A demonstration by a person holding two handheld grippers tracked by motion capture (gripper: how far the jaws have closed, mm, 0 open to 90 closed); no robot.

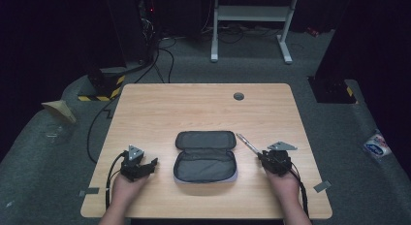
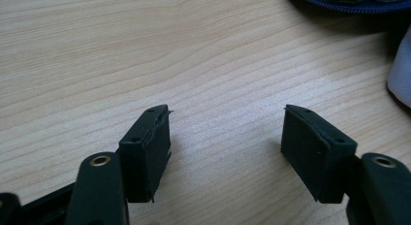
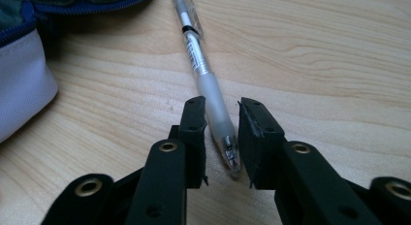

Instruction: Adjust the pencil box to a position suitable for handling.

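Observation:
A clear pen [image 1: 247, 143] with a frosted grip lies on the wooden table [image 1: 194, 108], just right of an open dark pencil case [image 1: 205, 157]. My right gripper [image 1: 263, 155] is low at the pen's near end. In the right gripper view the pen [image 3: 203, 74] runs between the jaws of my right gripper [image 3: 222, 133], whose pads close in on its grip and tip. My left gripper [image 1: 151, 164] rests left of the case. Seen in the left gripper view, my left gripper [image 2: 225, 137] stands open over bare wood, with the case's blue zip edge [image 2: 349, 2] at the top right.
A grey cable grommet [image 1: 238, 96] sits in the table's far middle. The case's pale outer side [image 3: 24, 84] lies close to the left of my right gripper. A white desk frame [image 1: 252, 21] stands on the floor beyond the table, with cables near it.

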